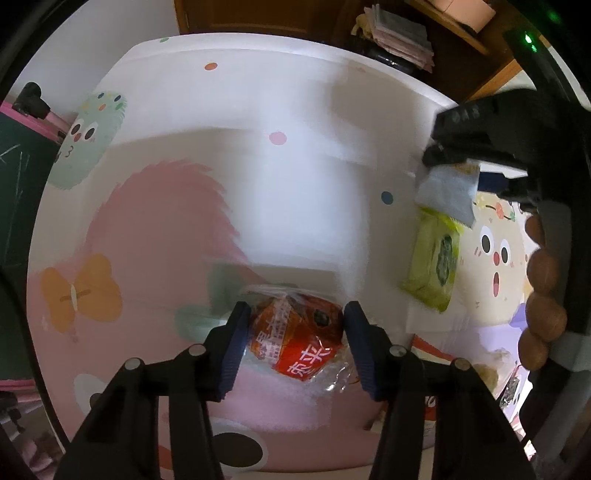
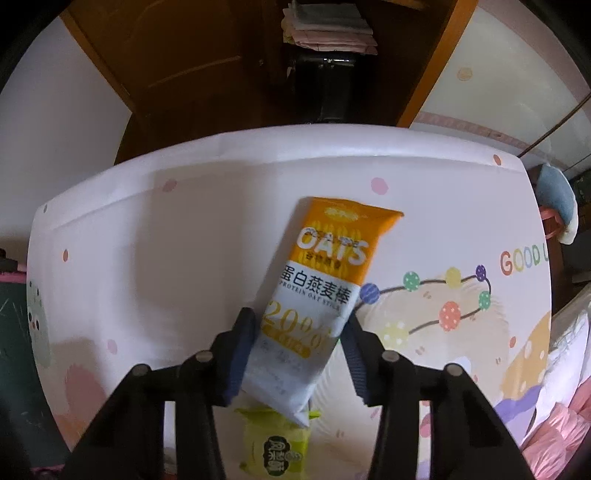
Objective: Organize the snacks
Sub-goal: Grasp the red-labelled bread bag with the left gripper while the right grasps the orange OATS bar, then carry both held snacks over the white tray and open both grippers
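Note:
In the left wrist view my left gripper (image 1: 295, 321) is shut on a red-orange snack packet in clear wrap (image 1: 299, 339), held over the patterned table (image 1: 184, 206). In the right wrist view my right gripper (image 2: 301, 332) is shut on an orange-and-white oat bar packet (image 2: 317, 295), held above the table. A yellow-green snack packet (image 2: 273, 443) lies on the table just below the bar; it also shows in the left wrist view (image 1: 436, 262), under the right gripper (image 1: 472, 155) and its bar (image 1: 448, 192).
The white table cover with cartoon prints (image 2: 147, 258) ends at a far edge, with a brown wooden door (image 2: 184, 55) and stacked papers (image 2: 328, 26) behind. More packets lie at the table's lower right (image 1: 428, 354). A green chalkboard (image 1: 14, 177) stands left.

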### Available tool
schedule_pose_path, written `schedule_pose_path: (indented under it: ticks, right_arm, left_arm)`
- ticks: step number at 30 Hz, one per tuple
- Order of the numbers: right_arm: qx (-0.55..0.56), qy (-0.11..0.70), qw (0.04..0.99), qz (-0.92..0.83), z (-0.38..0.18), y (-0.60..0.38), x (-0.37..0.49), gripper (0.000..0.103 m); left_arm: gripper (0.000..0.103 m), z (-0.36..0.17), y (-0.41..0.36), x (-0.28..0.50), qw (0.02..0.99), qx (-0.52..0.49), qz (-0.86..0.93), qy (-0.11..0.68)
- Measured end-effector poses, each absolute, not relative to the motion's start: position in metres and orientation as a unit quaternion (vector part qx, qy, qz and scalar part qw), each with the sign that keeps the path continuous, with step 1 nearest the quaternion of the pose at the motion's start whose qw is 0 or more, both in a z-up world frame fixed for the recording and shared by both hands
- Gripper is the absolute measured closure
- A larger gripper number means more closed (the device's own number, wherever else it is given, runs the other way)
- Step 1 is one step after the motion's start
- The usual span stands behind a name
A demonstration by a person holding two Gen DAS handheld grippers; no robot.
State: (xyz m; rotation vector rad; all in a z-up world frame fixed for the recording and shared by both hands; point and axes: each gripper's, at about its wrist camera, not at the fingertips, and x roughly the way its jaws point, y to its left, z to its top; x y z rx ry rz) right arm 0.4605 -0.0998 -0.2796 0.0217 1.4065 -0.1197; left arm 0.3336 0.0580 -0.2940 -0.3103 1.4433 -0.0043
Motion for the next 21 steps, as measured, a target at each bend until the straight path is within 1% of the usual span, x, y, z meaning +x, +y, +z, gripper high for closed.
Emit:
schedule_pose_path:
  ticks: [9,16,21]
  right_arm:
    - [0.019,0.638,0.769,-0.037,-0.260,-0.123,0.438,0.061]
    - [0.038,0.620,0.783,-0.011,-0.227,-0.130,0.414,0.062]
    - [0.050,0.606,0.794,0.019,-0.196,-0.131,0.394,0.062]
  left_arm:
    - [0.054,-0.275,0.061,0.331,0.753,-0.143,0.001,0.642]
    - [0.054,-0.234,0.059,0.313,0.776,-0.134,-0.004,0.617]
    - [0.054,-0.194,0.067,0.301,0.797,-0.113,-0.011,0.593]
